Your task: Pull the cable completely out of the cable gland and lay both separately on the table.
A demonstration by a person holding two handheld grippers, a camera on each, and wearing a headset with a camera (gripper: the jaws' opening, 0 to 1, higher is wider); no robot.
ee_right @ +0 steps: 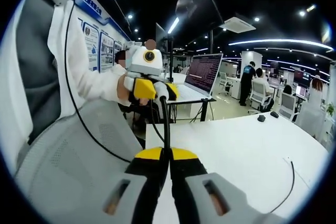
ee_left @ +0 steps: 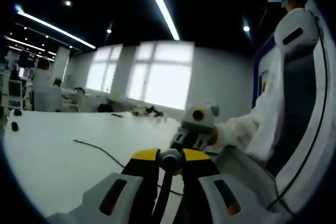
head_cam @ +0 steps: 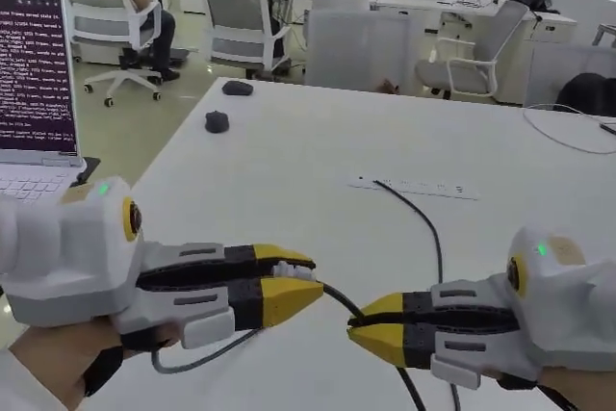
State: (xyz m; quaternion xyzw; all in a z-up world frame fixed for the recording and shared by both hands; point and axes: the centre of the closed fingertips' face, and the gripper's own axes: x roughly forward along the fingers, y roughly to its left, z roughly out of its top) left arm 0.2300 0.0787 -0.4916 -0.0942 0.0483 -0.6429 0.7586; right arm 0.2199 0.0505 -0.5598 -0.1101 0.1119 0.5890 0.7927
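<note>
Left gripper (head_cam: 306, 281): nearest me, at the lower left of the head view; I have its yellow-tipped jaws closed on the cable gland (head_cam: 296, 271).
Cable gland: a pale piece pinched at the jaw tips, held above the table (head_cam: 289, 161), just left of bottom centre; in the left gripper view it sits grey and round (ee_left: 170, 157) at bottom centre.
Cable (head_cam: 435, 238): black; it leaves the gland, dips to the right gripper (head_cam: 354, 322), then runs up the frame across the table to the power strip (head_cam: 414, 186).
Right gripper: lower right; jaws clamped on the cable, tips near the left gripper's with a short span of cable between them.
Power strip: white, flat, right of centre.
Mouse (head_cam: 218, 121): dark, upper left of centre; second mouse (head_cam: 237, 88) just beyond it.
Laptop (head_cam: 34, 74): open, at the left edge.
</note>
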